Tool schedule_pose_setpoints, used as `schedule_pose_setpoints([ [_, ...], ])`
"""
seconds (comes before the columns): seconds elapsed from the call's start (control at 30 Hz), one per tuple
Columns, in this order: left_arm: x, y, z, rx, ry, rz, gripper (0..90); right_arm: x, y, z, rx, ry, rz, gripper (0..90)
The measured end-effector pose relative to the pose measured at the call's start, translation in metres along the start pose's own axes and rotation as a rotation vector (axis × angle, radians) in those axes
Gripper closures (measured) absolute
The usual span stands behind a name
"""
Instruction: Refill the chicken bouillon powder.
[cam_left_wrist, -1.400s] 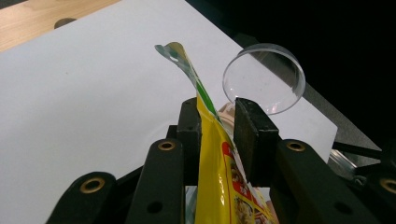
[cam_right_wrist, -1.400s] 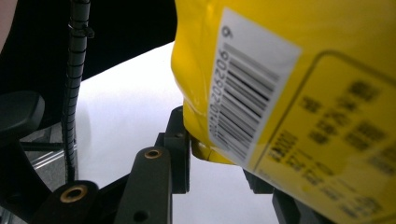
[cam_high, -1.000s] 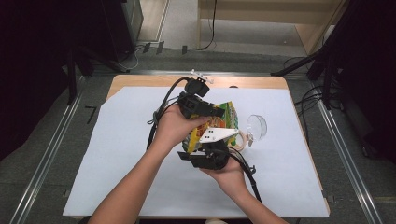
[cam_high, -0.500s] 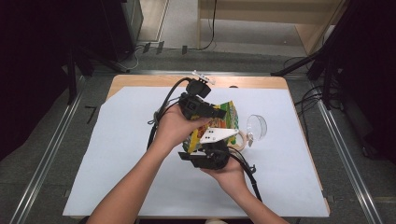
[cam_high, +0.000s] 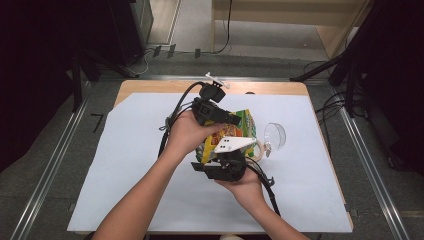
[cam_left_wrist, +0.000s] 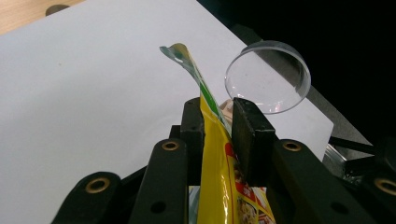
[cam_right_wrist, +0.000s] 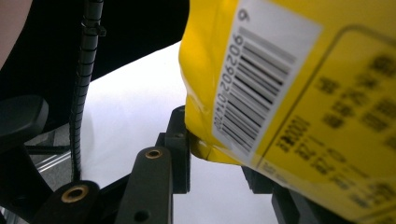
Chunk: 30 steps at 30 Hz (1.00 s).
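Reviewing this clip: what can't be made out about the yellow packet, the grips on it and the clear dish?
- Yellow packet: front print in high view, covered by both hands and grippers.
- Right gripper: far jaw in its own view, hidden behind the packet's corner.
- Packet text beside the barcode, right gripper view: blurred.
- Clear dish: whether it holds anything, too transparent.

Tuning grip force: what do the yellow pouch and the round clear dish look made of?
Yellow pouch: thin flexible plastic film, glossy and printed; its edge curls and creases between the left gripper's jaws. Round clear dish: transparent and rigid, probably plastic, possibly glass; see-through with a bright rim.
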<state>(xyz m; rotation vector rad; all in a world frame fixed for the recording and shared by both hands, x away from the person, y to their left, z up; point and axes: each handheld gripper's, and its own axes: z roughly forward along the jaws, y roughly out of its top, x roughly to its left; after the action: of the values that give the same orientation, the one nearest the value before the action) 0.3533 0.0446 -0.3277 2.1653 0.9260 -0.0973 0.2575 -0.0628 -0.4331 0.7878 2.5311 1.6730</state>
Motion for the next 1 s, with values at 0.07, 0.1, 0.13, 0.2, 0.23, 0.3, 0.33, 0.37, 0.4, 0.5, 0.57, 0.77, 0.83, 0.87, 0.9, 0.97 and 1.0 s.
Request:
schedule_pose_setpoints([
  [0.07,-0.0004,0.0001,0.0003,-0.002,-0.001,-0.001,75.7,0.0003,0.0001,0.0000,0.000,-0.003,-0.001,68.7],
  [0.1,-0.0004,0.0001,0.0003,-0.004,-0.002,0.000,75.7,0.0003,0.0001,-0.0001,0.000,-0.005,-0.002,68.7],
  [0.13,-0.0004,0.0001,0.0003,-0.002,-0.001,-0.001,75.9,0.0005,0.0001,-0.0001,0.001,-0.006,-0.003,68.7],
  [0.2,0.0009,0.0002,0.0003,0.000,-0.002,-0.003,76.1,0.0009,0.0001,-0.0002,0.002,-0.007,-0.004,68.7],
  [0.23,0.0014,0.0003,0.0005,0.000,-0.004,-0.005,76.1,0.0009,0.0001,-0.0001,0.001,-0.008,-0.007,68.7],
  [0.3,0.0019,0.0006,0.0003,0.004,-0.004,-0.007,76.2,0.0010,0.0002,-0.0001,0.001,-0.009,-0.006,68.7],
  [0.33,0.0016,0.0007,0.0006,0.004,-0.003,-0.005,76.2,0.0009,0.0002,-0.0001,0.001,-0.009,-0.007,68.7],
  [0.37,0.0012,0.0007,0.0008,0.002,-0.004,-0.005,76.1,0.0009,0.0001,0.0000,0.001,-0.009,-0.007,68.7],
  [0.4,0.0009,0.0008,0.0008,0.002,-0.002,-0.004,76.2,0.0009,0.0000,0.0000,0.001,-0.009,-0.007,68.7],
  [0.5,-0.0001,0.0008,0.0011,0.005,0.000,0.002,76.1,0.0011,-0.0005,0.0005,-0.002,-0.008,-0.003,68.7],
  [0.57,-0.0009,0.0007,0.0011,0.005,0.004,0.005,76.2,0.0009,-0.0010,0.0007,-0.006,-0.004,0.004,68.8],
  [0.77,-0.0017,0.0006,0.0009,0.002,0.004,0.007,76.4,0.0013,-0.0010,0.0008,-0.008,-0.005,0.009,69.1],
  [0.83,-0.0021,0.0009,0.0002,0.001,0.005,0.009,76.3,0.0017,-0.0003,0.0000,-0.005,-0.007,0.007,69.1],
  [0.87,-0.0025,0.0011,0.0001,-0.002,0.004,0.008,76.3,0.0016,0.0000,-0.0003,-0.006,-0.007,0.005,69.1],
  [0.9,-0.0030,0.0015,-0.0001,-0.001,0.007,0.008,76.3,0.0015,0.0002,-0.0005,-0.008,-0.007,0.004,69.1],
  [0.97,-0.0034,0.0016,0.0004,0.001,0.010,0.010,76.2,0.0014,0.0000,-0.0001,-0.013,-0.005,0.008,68.9],
  [1.0,-0.0032,0.0015,0.0010,0.003,0.008,0.013,76.2,0.0017,-0.0005,0.0004,-0.016,-0.003,0.014,68.3],
])
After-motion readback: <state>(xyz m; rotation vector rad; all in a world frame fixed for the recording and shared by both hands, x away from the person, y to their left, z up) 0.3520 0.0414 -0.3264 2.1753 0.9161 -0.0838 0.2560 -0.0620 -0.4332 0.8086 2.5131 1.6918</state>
